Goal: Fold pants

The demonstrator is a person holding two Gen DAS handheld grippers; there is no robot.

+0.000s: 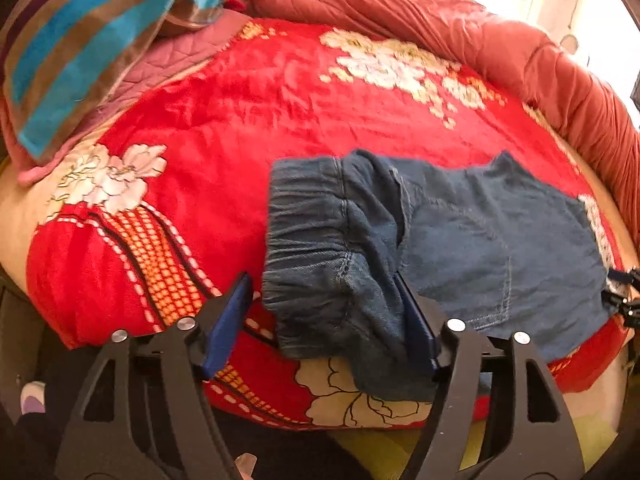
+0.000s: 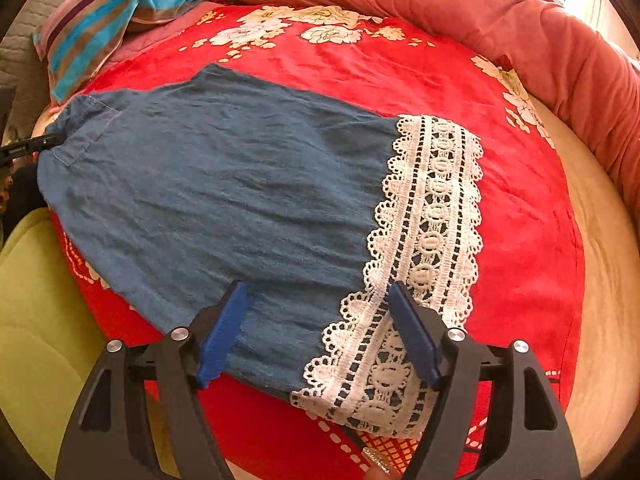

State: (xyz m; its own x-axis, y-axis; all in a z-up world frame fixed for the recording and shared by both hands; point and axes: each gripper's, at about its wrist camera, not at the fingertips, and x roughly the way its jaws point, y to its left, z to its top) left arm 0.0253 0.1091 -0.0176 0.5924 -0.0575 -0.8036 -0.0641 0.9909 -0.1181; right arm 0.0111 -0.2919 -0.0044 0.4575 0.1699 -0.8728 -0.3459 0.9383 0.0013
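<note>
My pants (image 2: 208, 184) are soft blue denim, lying flat and lengthwise across the red flowered blanket (image 2: 400, 80) on the bed, faintly creased, with a wide band of white lace (image 2: 432, 208) sewn along the leg hem and a stitched patch pocket (image 1: 472, 264) near the top. The gathered elastic waistband (image 1: 308, 232) is bunched and rumpled, its near corner drooping over the blanket's edge. My left hand-held gripper (image 1: 324, 316) has its blue pads spread apart on either side of that waistband corner; the right-side pad lies against a fold of denim, the other stands clear of it, so nothing is pinched. My right hand-held gripper (image 2: 320, 328) is likewise spread wide over the hem end, one pad above plain denim, the other above the lace, neither squeezing the cloth. Further out, a striped towel (image 2: 112, 12) lies at the far left corner and a rumpled rust-coloured quilt (image 2: 480, 12) runs along the far and right side of the bed
</note>
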